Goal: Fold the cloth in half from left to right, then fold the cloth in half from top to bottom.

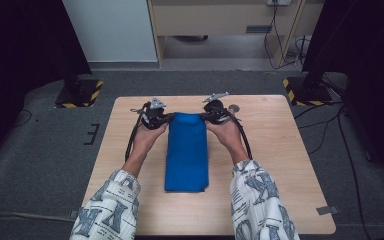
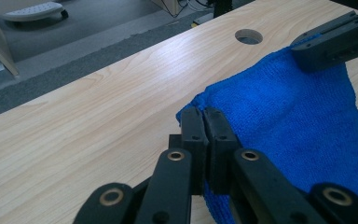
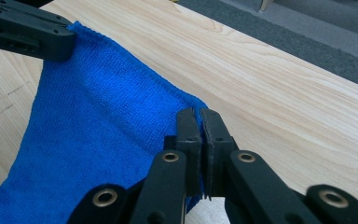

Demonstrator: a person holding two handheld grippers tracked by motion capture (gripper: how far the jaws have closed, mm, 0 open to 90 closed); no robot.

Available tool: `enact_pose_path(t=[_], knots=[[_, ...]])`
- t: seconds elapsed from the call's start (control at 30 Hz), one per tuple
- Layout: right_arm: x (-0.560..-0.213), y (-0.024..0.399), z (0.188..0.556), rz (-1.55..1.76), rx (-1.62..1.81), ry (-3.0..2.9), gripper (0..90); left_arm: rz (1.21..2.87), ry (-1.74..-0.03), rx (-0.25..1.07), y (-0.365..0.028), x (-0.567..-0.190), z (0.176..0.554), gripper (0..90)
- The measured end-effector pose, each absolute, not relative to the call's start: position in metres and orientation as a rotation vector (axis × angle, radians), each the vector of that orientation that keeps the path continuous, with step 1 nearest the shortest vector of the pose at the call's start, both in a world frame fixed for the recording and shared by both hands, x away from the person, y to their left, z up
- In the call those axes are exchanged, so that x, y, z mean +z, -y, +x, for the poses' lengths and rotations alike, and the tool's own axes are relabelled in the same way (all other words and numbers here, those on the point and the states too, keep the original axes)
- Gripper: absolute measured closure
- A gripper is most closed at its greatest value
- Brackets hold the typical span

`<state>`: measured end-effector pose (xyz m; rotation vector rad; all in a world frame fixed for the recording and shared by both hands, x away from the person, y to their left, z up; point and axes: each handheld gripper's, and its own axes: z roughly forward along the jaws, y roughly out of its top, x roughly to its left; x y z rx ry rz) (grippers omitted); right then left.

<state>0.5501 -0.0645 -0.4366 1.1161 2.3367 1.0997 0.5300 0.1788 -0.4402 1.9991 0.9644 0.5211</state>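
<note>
This looks like a lab or test room set up for recording. A small wooden desk (image 1: 280, 165) stands alone on grey carpet (image 1: 45, 150). Left and right of the desk's far corners, stand bases with yellow-black warning tape (image 1: 80, 93) sit before black curtains (image 1: 15, 50). Cables (image 1: 325, 125) trail over the carpet right of the desk, and pale cabinets (image 1: 220, 20) stand beyond it.

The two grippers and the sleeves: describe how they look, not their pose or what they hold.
The left gripper and right gripper are black, with flat linked bars joined by brass-ringed pivots and squared black jaws. Each carries a grey three-cornered plate on top and trails a black cable back along the forearm. The sleeves are white, printed with large grey-blue letter-like marks.
</note>
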Motion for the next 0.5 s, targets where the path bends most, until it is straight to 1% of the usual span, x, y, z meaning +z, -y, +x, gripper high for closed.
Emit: enact_pose_path(t=[0.5], knots=[[-0.4347, 0.0644, 0.5432, 1.088, 1.114, -2.336, 87.8, 2.008, -0.949, 0.531, -0.1799, -0.4314, 0.5217, 88.0]])
